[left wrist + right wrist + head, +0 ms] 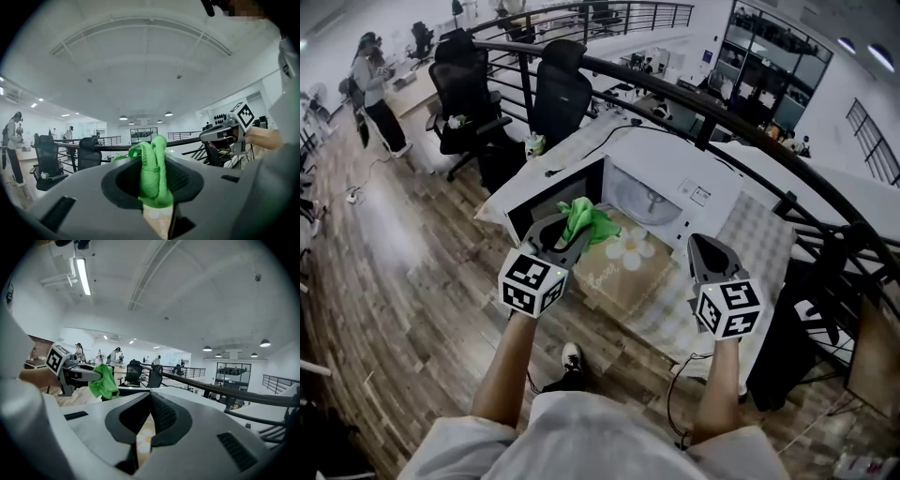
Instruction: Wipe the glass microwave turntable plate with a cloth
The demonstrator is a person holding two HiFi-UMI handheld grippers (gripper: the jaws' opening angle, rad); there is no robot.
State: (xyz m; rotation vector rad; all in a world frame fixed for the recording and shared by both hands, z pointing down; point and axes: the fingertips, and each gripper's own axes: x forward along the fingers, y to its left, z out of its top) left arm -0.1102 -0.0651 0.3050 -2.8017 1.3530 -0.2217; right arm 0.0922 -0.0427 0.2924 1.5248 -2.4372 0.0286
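A white microwave (694, 183) stands on the table with its door (546, 208) swung open to the left. Inside its cavity a pale round turntable plate (645, 199) shows dimly. My left gripper (574, 232) is shut on a green cloth (586, 220), held up in the air in front of the open cavity. In the left gripper view the cloth (152, 171) hangs folded between the jaws. My right gripper (705, 249) hovers to the right, in front of the microwave, jaws shut with nothing in them (149, 397). From there I see the cloth (104, 380) at the left.
A tan mat with a white flower print (623, 267) lies on the table under the grippers. A curved black railing (741, 127) runs behind the table. Office chairs (558, 94) stand at the back left. A person (375, 94) stands far left. A cable (680, 384) hangs off the table front.
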